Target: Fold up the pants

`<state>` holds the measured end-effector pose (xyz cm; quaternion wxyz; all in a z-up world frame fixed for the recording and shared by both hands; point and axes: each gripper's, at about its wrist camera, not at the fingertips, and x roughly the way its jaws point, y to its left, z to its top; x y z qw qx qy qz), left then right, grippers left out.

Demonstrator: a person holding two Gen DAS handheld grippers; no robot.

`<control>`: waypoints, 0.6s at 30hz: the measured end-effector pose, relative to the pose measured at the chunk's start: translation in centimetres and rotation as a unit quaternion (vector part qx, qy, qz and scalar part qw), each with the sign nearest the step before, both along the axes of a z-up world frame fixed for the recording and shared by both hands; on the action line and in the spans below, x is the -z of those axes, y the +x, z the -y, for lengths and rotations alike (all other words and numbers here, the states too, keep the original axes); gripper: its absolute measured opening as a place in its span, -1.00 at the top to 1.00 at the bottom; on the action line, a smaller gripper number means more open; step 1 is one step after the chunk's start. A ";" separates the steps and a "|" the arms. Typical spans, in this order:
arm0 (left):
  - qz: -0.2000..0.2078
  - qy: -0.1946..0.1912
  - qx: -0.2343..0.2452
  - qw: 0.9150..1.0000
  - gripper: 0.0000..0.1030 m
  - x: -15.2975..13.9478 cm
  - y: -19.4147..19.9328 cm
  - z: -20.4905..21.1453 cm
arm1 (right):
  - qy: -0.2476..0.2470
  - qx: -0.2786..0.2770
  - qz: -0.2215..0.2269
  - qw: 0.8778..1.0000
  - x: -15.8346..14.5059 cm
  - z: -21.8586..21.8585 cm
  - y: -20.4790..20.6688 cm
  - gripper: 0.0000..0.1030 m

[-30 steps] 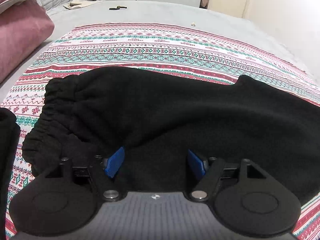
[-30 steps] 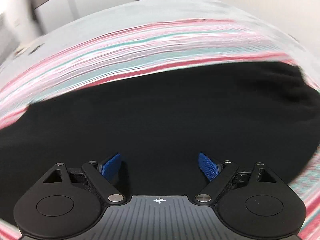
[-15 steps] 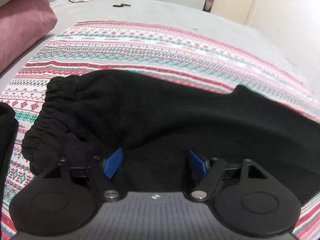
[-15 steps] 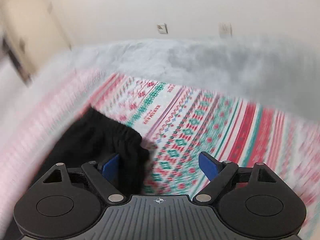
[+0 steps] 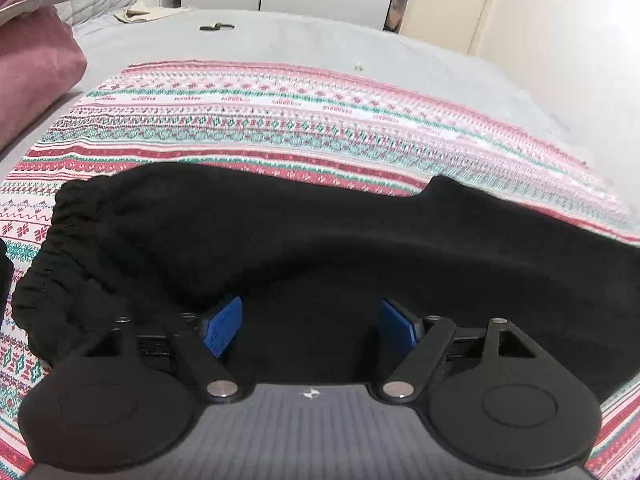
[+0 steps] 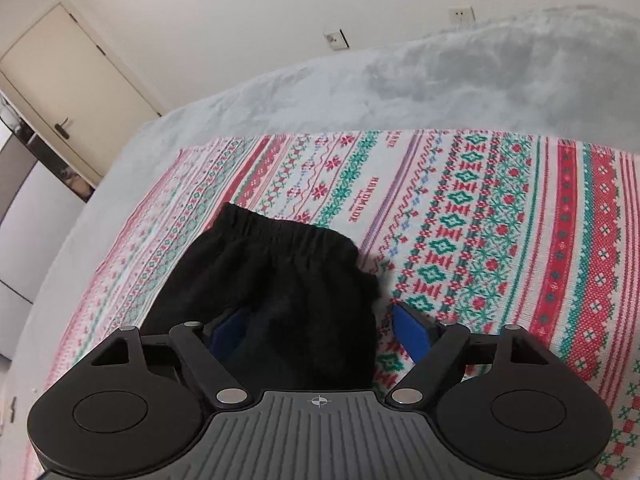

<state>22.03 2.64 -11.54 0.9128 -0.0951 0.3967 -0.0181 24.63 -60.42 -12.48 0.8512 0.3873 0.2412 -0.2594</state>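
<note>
Black fleece pants (image 5: 320, 240) lie flat across a patterned red, green and white cloth (image 5: 280, 120) on a grey bed. Their elastic waistband (image 5: 60, 240) is at the left in the left wrist view. My left gripper (image 5: 310, 322) is open and low over the near edge of the pants. In the right wrist view the leg end with its elastic cuff (image 6: 288, 232) lies on the cloth (image 6: 500, 220). My right gripper (image 6: 318, 332) is open, with the black fabric between its blue pads (image 6: 410, 334).
Pink pillows (image 5: 36, 64) sit at the far left of the bed. A small dark object (image 5: 216, 27) and a beige cloth (image 5: 148, 12) lie on the grey blanket at the back. A door (image 6: 72, 92) and white wall stand beyond the bed edge.
My right gripper has swung from over the middle of the pants to the cuff end of the leg and settled there. My left gripper has dropped a little closer to the fabric.
</note>
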 end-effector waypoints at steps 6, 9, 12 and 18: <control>-0.022 0.022 0.010 0.999 -0.91 1.1 0.4 0.4 | -0.043 -0.008 -0.022 0.999 0.3 -1.1 1.5 -0.14; -0.022 0.021 0.011 0.999 -0.93 1.2 0.4 0.5 | -0.048 -0.009 -0.027 0.998 0.1 -1.6 1.6 0.29; -0.022 0.022 0.013 0.999 -0.94 1.2 0.3 0.6 | -0.019 -0.005 -0.008 1.000 0.3 -1.3 1.3 0.52; -0.017 0.034 0.022 0.999 -1.00 1.4 0.0 1.2 | -0.025 0.004 0.008 1.000 -0.5 -2.1 1.1 0.65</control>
